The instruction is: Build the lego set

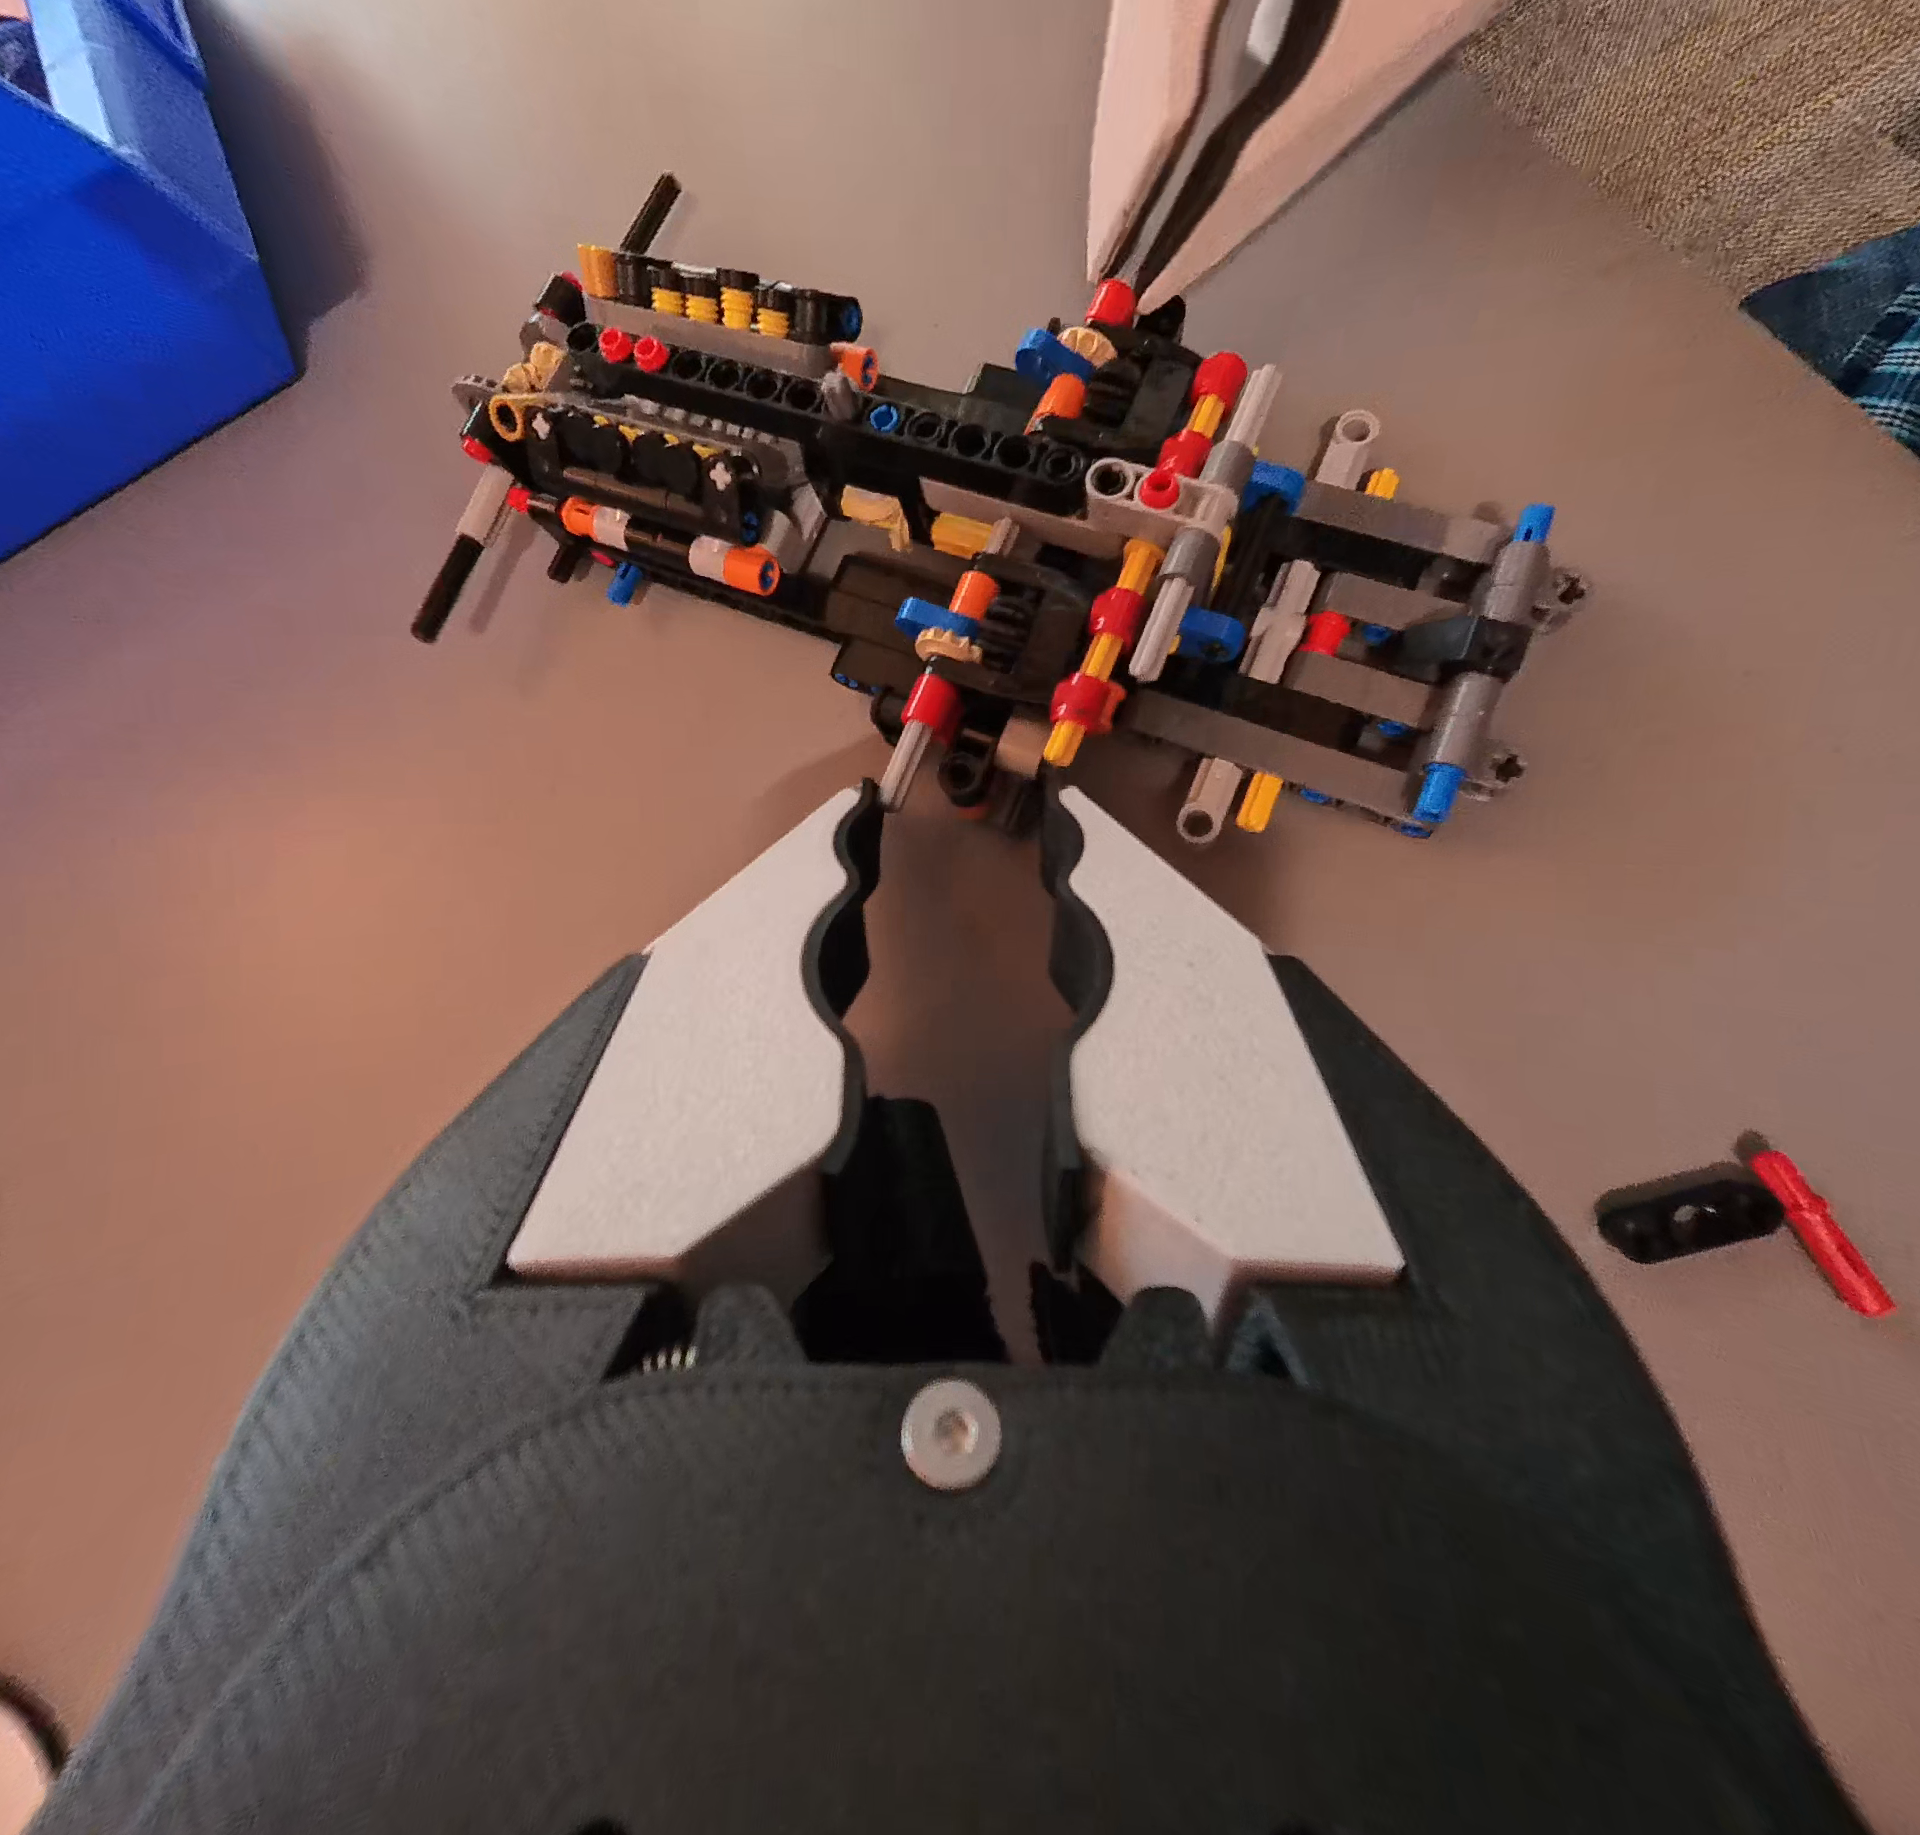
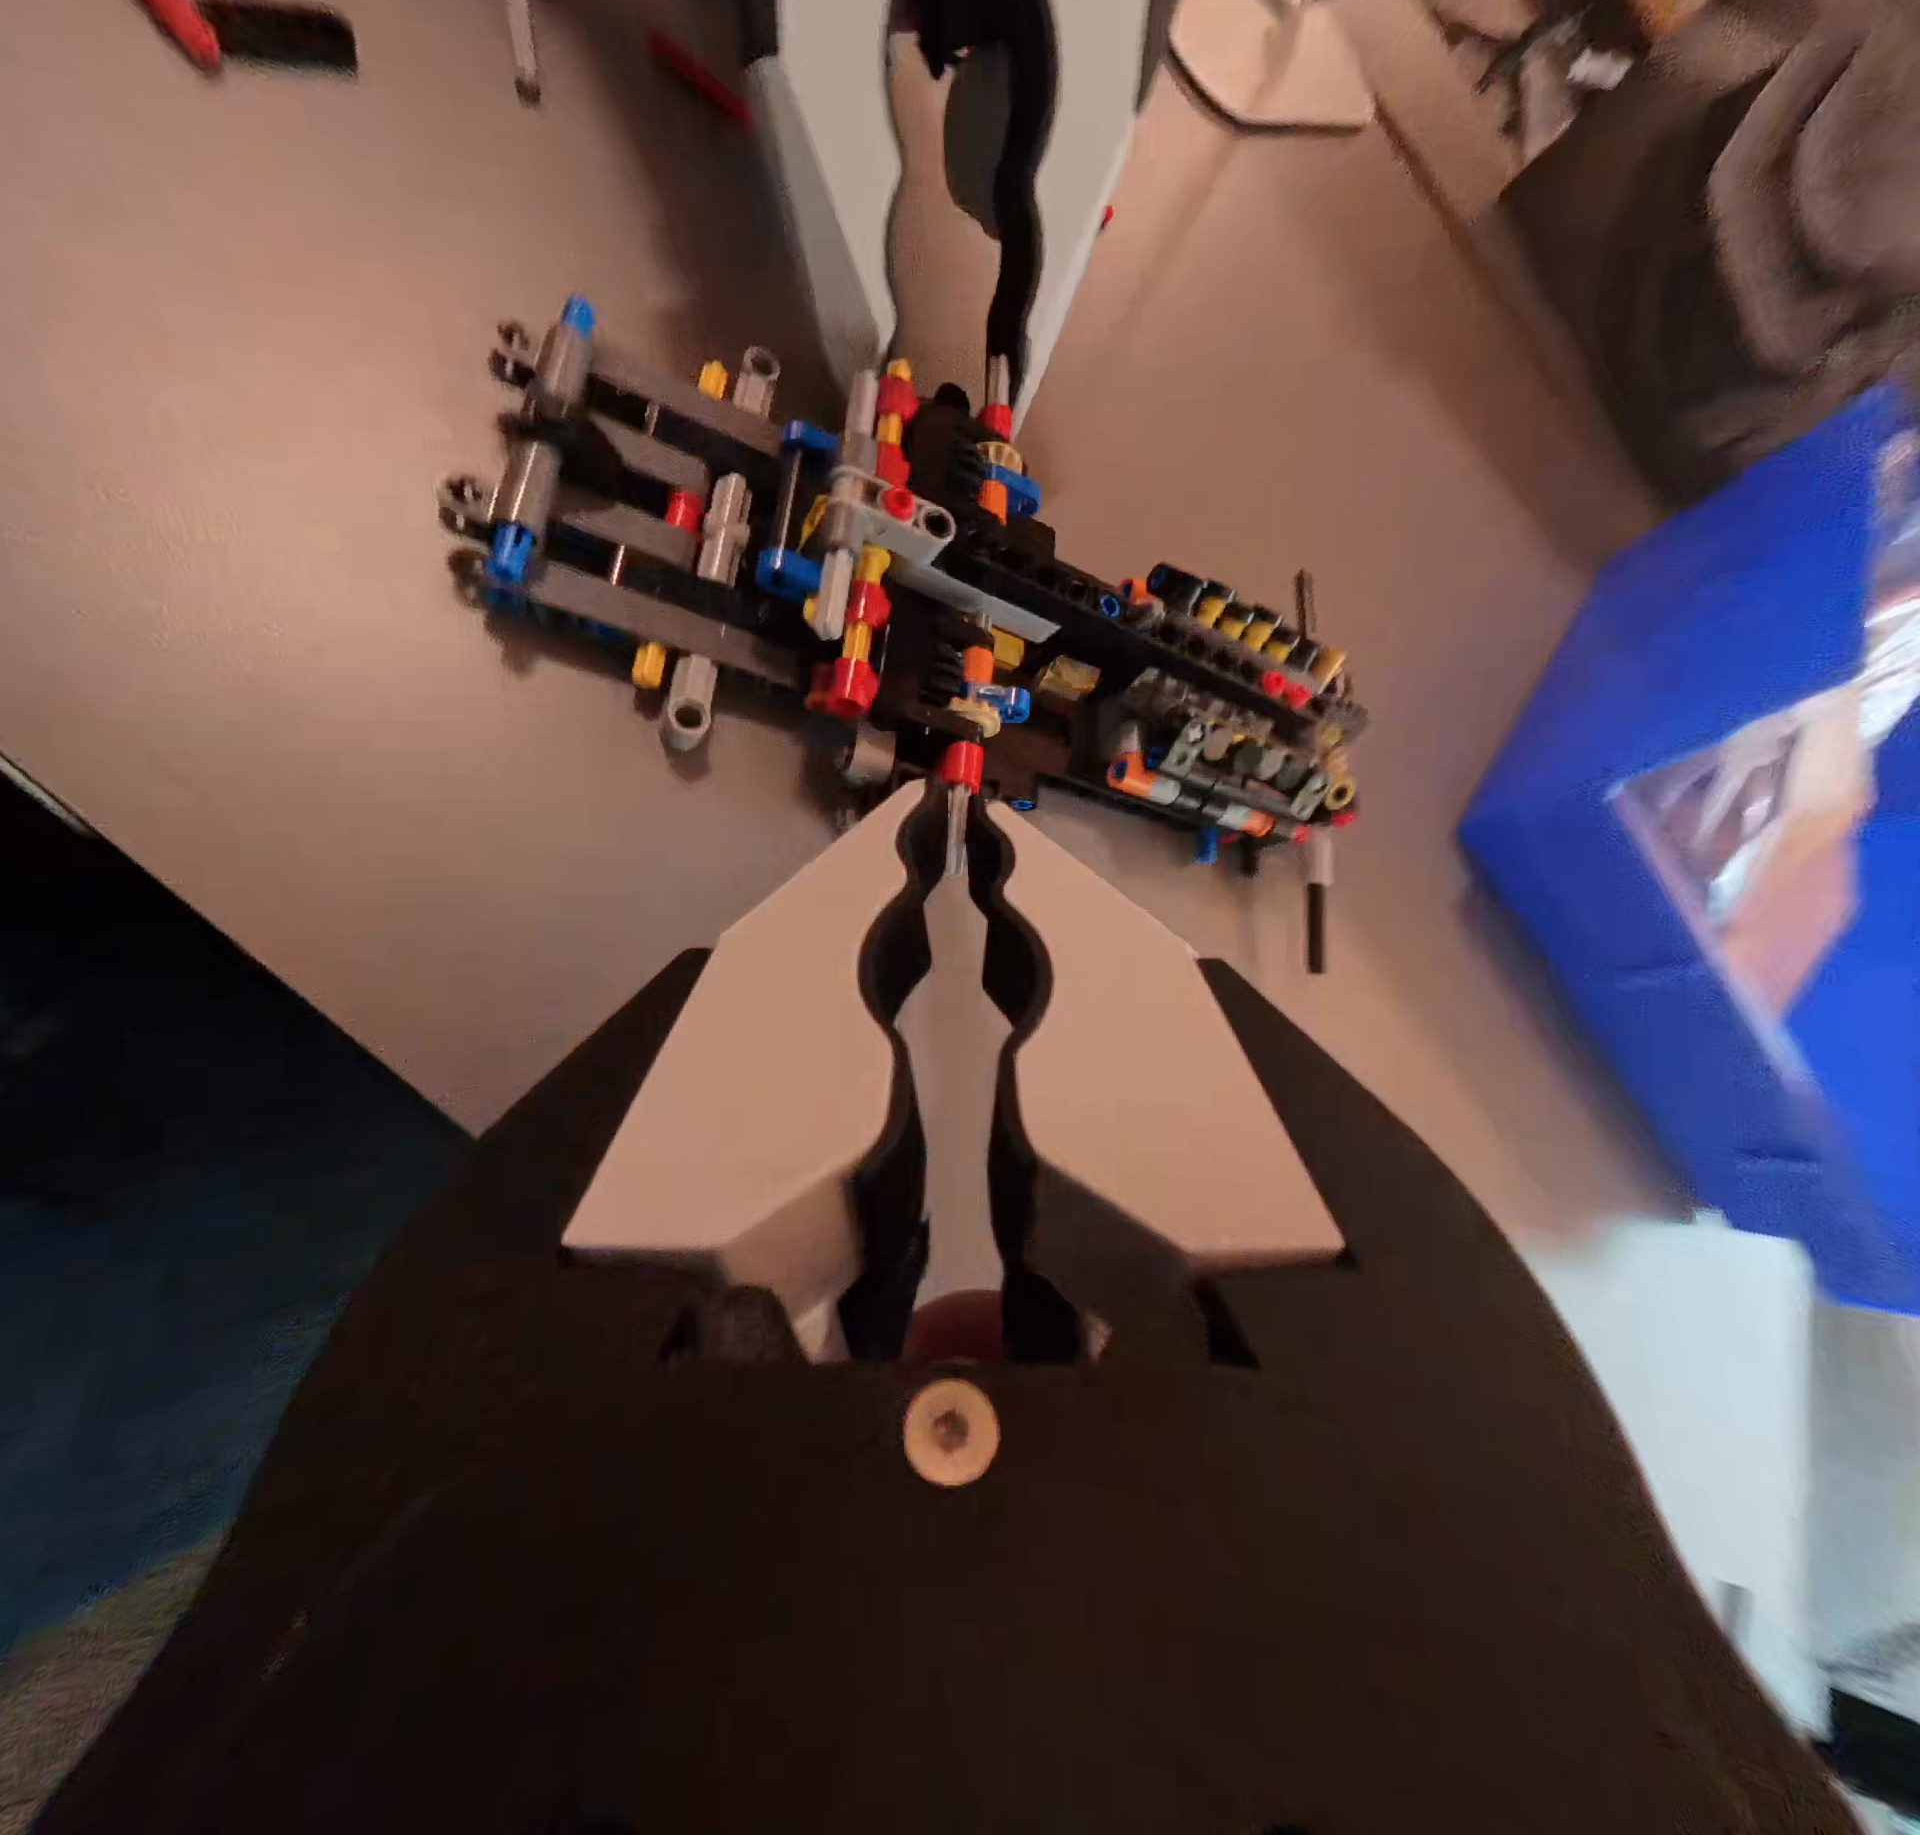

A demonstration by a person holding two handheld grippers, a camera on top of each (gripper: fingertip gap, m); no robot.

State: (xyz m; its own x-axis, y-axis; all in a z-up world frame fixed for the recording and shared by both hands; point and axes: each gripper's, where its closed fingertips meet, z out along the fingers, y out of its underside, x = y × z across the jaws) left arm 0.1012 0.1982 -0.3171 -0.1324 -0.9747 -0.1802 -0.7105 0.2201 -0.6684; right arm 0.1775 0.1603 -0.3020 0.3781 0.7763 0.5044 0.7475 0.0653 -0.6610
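Observation:
The lego model (image 1: 987,538), a long black and grey chassis with red, yellow, blue and orange pins, lies on the brown table. My left gripper (image 1: 961,803) has its jaws wide apart around the model's near edge, holding a black connector and a grey axle end between the tips. It also shows in the right wrist view (image 2: 951,388) beyond the model (image 2: 914,590). My right gripper (image 2: 953,819) is shut on a thin grey axle (image 2: 951,835) that carries a red bush (image 2: 958,767) on the model's opposite side. In the left wrist view the right gripper (image 1: 1127,294) is at that red bush (image 1: 1110,302).
A blue box (image 1: 104,279) stands beside one end of the model, also in the right wrist view (image 2: 1714,850). A loose black beam (image 1: 1683,1214) and red axle (image 1: 1818,1235) lie on the table. The table edge (image 2: 260,964) drops to dark floor. Grey fabric (image 1: 1714,71) lies beyond.

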